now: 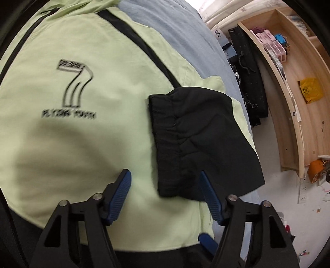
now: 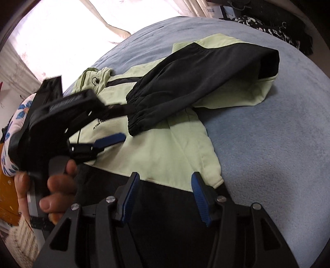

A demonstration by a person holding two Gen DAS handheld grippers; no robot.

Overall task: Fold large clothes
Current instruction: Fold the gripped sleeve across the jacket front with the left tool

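A pale green and black hooded jacket (image 1: 86, 127) lies flat on a blue blanket (image 2: 278, 144), logo side up. Its black sleeve (image 1: 198, 136) is folded across the body, the elastic cuff toward the middle; it also shows in the right wrist view (image 2: 196, 82). My left gripper (image 1: 165, 175) is open and empty just above the jacket, near the cuff's lower end. It also appears in the right wrist view (image 2: 109, 142), held in a hand. My right gripper (image 2: 165, 177) is open and empty over the jacket's black hem (image 2: 165, 206).
A wooden shelf unit (image 1: 292, 86) with boxes stands beside the bed. A black bag (image 1: 249, 68) leans between the bed and the shelf. Curtains (image 2: 99, 12) hang behind the bed. A floral pillow (image 2: 14, 123) lies at the left.
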